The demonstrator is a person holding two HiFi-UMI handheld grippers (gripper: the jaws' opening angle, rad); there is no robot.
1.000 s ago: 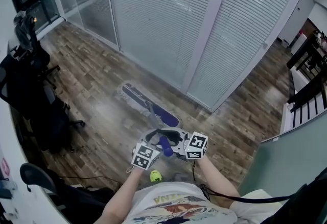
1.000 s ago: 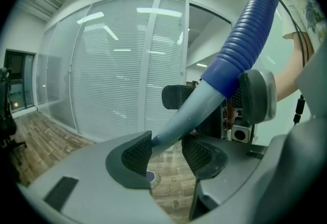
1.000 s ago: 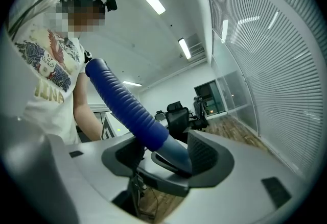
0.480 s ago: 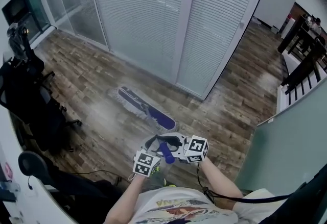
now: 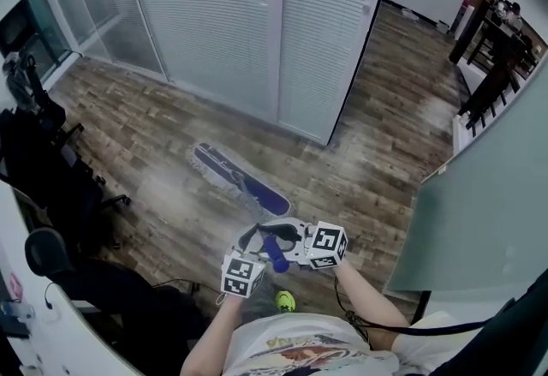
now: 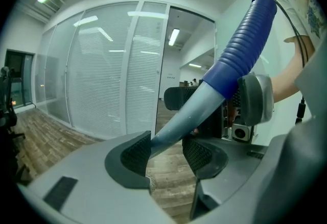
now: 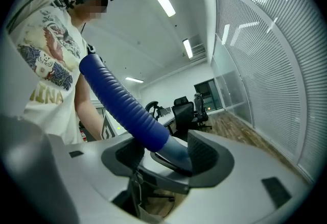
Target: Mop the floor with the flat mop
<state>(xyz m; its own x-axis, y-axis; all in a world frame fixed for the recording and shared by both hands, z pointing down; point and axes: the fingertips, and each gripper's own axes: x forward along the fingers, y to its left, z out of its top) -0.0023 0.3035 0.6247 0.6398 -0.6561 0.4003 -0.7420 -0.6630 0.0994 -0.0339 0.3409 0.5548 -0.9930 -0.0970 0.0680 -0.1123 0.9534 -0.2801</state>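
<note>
Clamping the blue-gripped grey mop pole [image 6: 194, 110], my left tongs [image 6: 168, 152] and right tongs [image 7: 162, 155] are both closed on it; its flat blue mop pad [image 5: 241, 180] lies on the brown plank floor [image 5: 385, 169] ahead.

Office, glass partitions [image 5: 214, 14] with blinds, swivel chairs [image 5: 38, 160], wood floor [image 5: 377, 152]

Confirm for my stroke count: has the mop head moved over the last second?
Yes. The mop head has slid away from the wall post, back toward the person and slightly right.
</note>
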